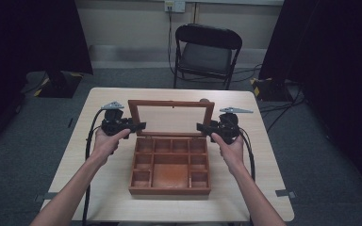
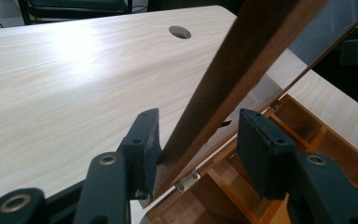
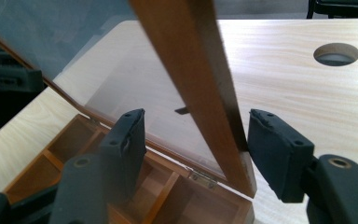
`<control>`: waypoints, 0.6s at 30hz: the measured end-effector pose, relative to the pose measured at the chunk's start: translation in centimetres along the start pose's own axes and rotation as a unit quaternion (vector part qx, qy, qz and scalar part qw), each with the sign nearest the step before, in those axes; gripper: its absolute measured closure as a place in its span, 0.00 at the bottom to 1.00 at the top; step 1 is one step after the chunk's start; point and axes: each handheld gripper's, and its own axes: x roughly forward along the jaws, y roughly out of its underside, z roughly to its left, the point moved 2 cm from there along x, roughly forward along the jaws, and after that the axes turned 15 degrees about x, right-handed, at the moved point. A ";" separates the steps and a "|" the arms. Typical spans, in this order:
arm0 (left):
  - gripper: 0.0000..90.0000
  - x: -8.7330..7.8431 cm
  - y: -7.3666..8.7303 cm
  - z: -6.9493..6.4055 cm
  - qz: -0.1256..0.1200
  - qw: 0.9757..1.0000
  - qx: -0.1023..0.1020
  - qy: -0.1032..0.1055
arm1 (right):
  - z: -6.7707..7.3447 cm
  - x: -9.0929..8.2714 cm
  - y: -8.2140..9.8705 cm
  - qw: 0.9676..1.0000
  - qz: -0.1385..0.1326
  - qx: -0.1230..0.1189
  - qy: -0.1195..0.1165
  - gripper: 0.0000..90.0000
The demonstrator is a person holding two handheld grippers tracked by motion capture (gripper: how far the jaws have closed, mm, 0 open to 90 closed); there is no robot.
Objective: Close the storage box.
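A wooden box (image 1: 169, 165) sits in the middle of a pale bench (image 1: 264, 155) with a smooth, light wood grain. The box is reddish-brown, rectangular and shallow. Thin wooden walls divide its inside into small square compartments around one larger central space. Its lid (image 1: 171, 117) stands open and nearly upright at the back edge: a flat wooden frame around a clear pane, joined to the box by small metal hinges.

The left gripper (image 1: 140, 125), black and held in the person's left hand (image 1: 107, 142), reaches the left side rail of the lid. In the left gripper view its fingers (image 2: 145, 140) are flat, dark, rubbery pads. The rail runs between them, touching the left pad, with a gap to the right pad. The fingers are about as closed as they get, but not clamped on the rail.

The right gripper (image 1: 201, 126), in the right hand (image 1: 229, 148), meets the right side rail. In the right gripper view its fingers (image 3: 275, 144) straddle the rail. The right pad sits just against it, and the left pad stands apart, so the grip is loose and partly open.

A round hole (image 3: 336, 54) is cut in the bench top behind the box. A black folding chair (image 1: 206, 52) stands beyond the bench on grey carpet.
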 end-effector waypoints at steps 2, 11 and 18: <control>0.54 -0.1 0.0 -0.1 0.001 1.000 0.003 0.002 | 0.0 0.0 0.1 1.000 -0.001 0.004 0.001 0.42; 0.50 -0.6 0.4 -0.9 0.010 1.000 0.011 0.009 | 0.4 -0.9 0.8 1.000 0.002 0.006 -0.010 0.39; 0.49 -1.0 0.3 -1.4 0.011 1.000 0.016 0.004 | 0.6 -0.9 1.1 1.000 0.010 0.002 -0.009 0.35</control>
